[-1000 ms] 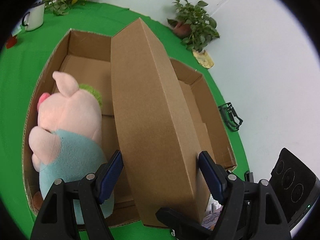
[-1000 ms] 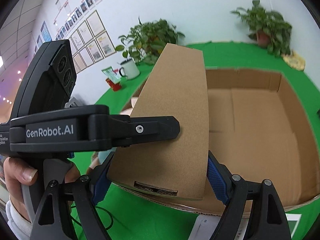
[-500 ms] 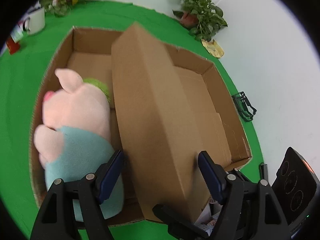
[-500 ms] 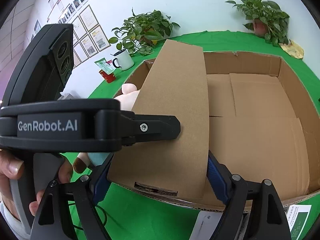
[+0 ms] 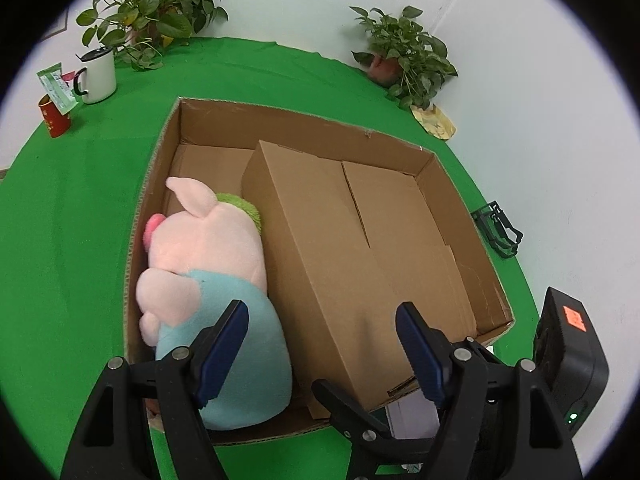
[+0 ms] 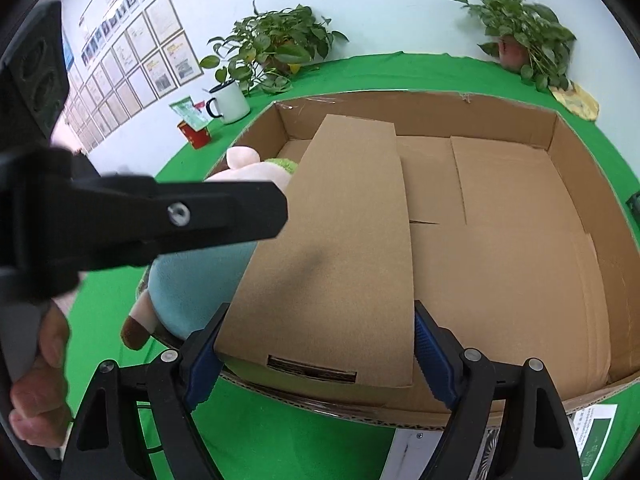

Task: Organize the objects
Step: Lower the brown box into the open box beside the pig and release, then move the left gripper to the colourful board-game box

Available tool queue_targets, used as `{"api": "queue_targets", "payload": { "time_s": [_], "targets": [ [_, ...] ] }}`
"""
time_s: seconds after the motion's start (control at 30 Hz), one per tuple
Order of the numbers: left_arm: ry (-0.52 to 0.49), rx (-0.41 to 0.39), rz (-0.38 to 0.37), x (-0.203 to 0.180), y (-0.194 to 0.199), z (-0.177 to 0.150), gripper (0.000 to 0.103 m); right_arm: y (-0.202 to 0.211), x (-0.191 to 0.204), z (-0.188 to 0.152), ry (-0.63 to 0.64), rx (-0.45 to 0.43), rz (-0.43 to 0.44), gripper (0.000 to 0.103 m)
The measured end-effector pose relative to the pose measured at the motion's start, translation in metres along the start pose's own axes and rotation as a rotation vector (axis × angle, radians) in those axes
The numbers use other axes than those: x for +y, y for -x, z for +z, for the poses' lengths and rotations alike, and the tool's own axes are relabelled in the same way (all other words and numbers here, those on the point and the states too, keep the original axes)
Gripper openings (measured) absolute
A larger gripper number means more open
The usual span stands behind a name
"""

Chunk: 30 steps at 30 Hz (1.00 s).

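A long closed cardboard box [image 5: 320,260] lies inside a big open cardboard tray [image 5: 280,114], next to a pink plush pig in a blue shirt [image 5: 208,240]. My right gripper [image 6: 316,360] is shut on the box [image 6: 344,220] at its near end, a blue pad pressing each side. My left gripper [image 5: 320,348] hovers open above the same end. Its left pad [image 5: 224,344] is over the plush's shirt, clear of the box. In the right wrist view, one left finger [image 6: 180,216] reaches in from the left, its tip at the box's left edge beside the plush [image 6: 192,280].
A white mug [image 5: 96,76], a red can [image 5: 56,116] and a potted plant [image 5: 152,28] stand at the back left of the green table. Another plant [image 5: 404,60] is at the back right. A black clip [image 5: 498,232] lies at the right edge. Papers [image 6: 592,432] lie before the tray.
The box has come down from a raised tilt to lie flat in the tray beside the plush. The left pads, which flanked its sides, now sit above it. The right gripper sank with it.
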<state>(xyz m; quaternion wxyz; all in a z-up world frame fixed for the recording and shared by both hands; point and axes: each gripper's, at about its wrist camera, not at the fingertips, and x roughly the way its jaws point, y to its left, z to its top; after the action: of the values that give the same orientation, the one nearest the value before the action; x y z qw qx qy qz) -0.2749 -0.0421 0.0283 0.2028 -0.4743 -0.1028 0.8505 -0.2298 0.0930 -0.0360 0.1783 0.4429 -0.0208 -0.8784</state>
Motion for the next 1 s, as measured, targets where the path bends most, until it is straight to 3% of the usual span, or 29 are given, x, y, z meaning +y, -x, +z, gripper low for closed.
{"api": "queue_targets", "payload": {
  "time_s": [0.17,0.23,0.37,0.57,0.7,0.87,1.0],
  "targets": [
    [-0.032,-0.076,0.035,-0.002,0.020,-0.006,0.075,0.003,0.000,0.001,0.018,-0.013,0.024,0.087],
    [-0.041,-0.124,0.056,-0.005,0.031,-0.012,0.075,0.008,0.007,-0.003,0.043,-0.019,0.070,0.102],
    [-0.100,-0.213,0.108,-0.020,0.054,-0.029,0.075,0.023,0.017,-0.011,0.096,-0.078,0.045,0.103],
    [-0.159,-0.360,0.173,-0.036,0.086,-0.056,0.077,0.063,-0.004,-0.032,0.071,-0.185,-0.017,0.103],
    [-0.168,-0.441,0.236,-0.045,0.098,-0.075,0.080,0.080,-0.021,-0.034,0.031,-0.198,-0.034,0.103],
    [-0.182,-0.495,0.370,-0.057,0.098,-0.098,0.082,0.096,-0.027,-0.049,0.055,-0.191,-0.030,0.103],
    [-0.150,-0.504,0.361,-0.051,0.098,-0.110,0.082,0.106,-0.031,-0.062,0.076,-0.192,-0.019,0.102]
  ]
}}
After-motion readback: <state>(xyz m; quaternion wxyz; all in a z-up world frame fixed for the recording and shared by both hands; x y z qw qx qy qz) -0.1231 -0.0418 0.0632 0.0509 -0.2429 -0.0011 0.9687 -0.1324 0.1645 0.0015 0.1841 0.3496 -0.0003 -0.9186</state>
